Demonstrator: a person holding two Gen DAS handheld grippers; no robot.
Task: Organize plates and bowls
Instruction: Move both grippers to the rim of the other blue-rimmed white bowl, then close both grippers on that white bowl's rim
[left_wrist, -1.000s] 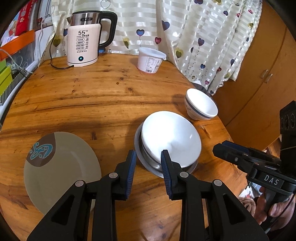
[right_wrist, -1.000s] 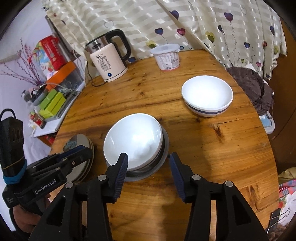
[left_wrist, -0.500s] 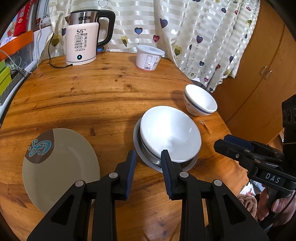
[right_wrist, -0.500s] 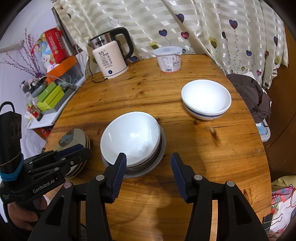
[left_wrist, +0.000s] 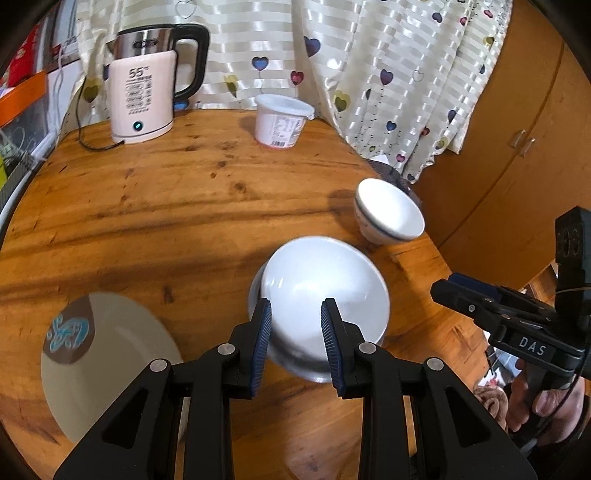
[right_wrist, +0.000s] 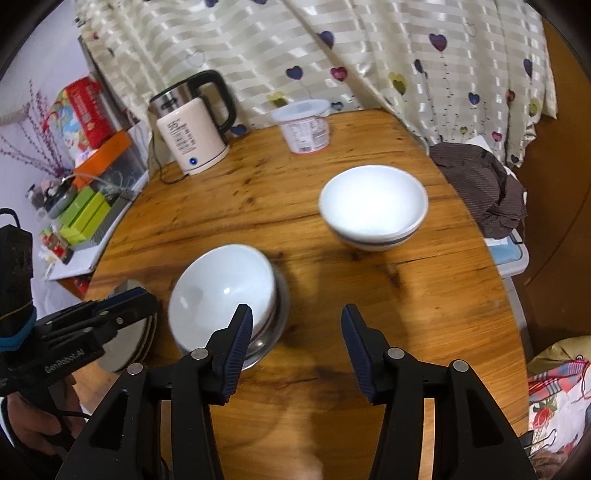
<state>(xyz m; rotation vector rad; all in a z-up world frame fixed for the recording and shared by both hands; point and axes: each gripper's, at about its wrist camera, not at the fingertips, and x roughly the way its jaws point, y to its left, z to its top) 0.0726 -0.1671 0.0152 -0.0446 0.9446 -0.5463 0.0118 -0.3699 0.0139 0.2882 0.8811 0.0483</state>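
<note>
A large white bowl (left_wrist: 325, 284) sits stacked in a metal dish (right_wrist: 280, 306) near the table's front; it also shows in the right wrist view (right_wrist: 221, 288). My left gripper (left_wrist: 295, 325) is open, its fingers just over the bowl's near rim, touching nothing. A second white bowl with a blue band (right_wrist: 373, 210) stands to the right, also in the left wrist view (left_wrist: 388, 218). A cream plate with a brown patch (left_wrist: 107, 362) lies at the front left. My right gripper (right_wrist: 297, 325) is open and empty, right of the stacked bowl.
A pink electric kettle (left_wrist: 142, 99) and a lidded white tub (left_wrist: 280, 120) stand at the table's far edge by the curtain. A wooden cabinet (left_wrist: 517, 129) is on the right. Boxes and clutter (right_wrist: 85, 206) sit left of the round table (right_wrist: 424, 295).
My left gripper has moved forward and right over the stacked bowl's near rim. My right gripper has opened wider and shifted right, toward the banded bowl.
</note>
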